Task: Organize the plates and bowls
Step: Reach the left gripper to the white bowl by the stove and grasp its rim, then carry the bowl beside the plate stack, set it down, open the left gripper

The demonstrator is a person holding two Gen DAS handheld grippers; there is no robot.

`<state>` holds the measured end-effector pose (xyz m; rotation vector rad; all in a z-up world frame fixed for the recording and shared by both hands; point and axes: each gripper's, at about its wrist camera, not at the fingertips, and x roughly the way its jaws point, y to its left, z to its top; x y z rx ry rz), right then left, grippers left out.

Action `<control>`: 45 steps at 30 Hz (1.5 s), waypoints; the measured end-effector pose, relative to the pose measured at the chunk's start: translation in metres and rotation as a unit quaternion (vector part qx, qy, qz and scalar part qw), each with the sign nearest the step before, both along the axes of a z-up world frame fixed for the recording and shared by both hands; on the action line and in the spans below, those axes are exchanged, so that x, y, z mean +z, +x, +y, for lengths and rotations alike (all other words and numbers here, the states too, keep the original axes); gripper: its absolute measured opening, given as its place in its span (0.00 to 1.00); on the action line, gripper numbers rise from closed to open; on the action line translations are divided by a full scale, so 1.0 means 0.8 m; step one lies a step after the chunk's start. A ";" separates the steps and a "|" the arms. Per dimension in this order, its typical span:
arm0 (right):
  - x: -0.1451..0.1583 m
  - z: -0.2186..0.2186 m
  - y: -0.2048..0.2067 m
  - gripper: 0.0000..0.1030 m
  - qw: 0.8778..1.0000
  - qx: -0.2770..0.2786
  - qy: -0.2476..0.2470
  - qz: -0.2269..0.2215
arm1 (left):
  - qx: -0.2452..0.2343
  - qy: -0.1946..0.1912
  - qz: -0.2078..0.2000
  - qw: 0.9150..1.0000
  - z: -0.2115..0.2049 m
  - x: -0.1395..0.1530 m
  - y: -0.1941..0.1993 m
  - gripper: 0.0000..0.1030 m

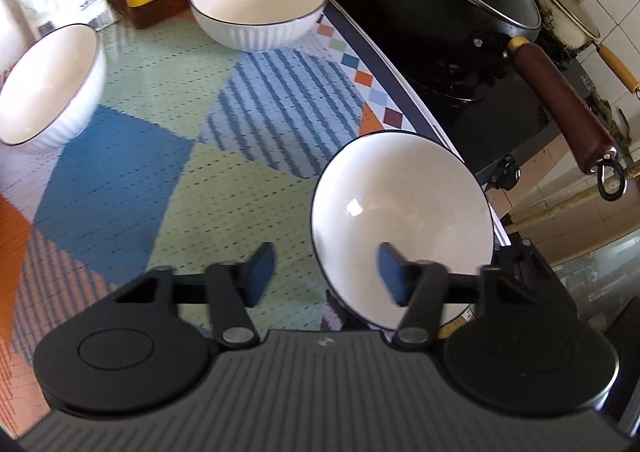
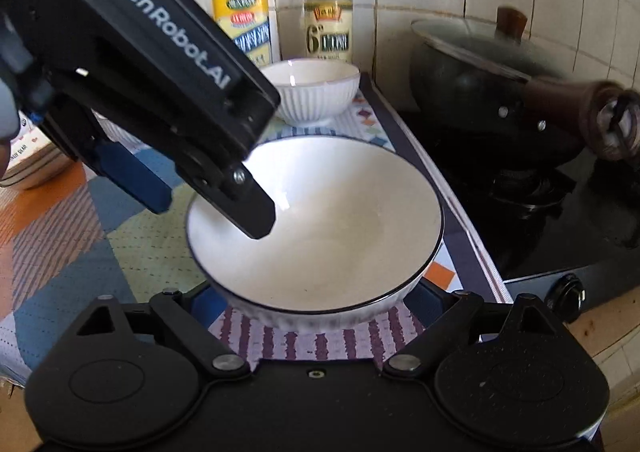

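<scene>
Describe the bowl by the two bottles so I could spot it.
Find the black wok on the stove, then the patterned mat beside it. At the mat's far end stands a ribbed white bowl, directly before two yellow-labelled bottles; no hand-held gripper is near it.

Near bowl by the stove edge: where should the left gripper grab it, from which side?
Grip the near bowl by its thin dark rim, one finger inside, one outside. The left gripper is open, its right finger already over the inside. The mat side has room; the stove crowds the other. The right gripper's state cannot be told.
</scene>
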<state>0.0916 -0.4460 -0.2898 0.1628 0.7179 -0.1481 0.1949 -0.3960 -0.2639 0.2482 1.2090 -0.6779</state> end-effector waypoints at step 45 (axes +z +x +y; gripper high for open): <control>0.062 0.245 0.059 0.90 0.971 0.233 -0.016 -0.052 | 0.154 0.040 -0.042 0.986 0.316 0.076 0.027 0.15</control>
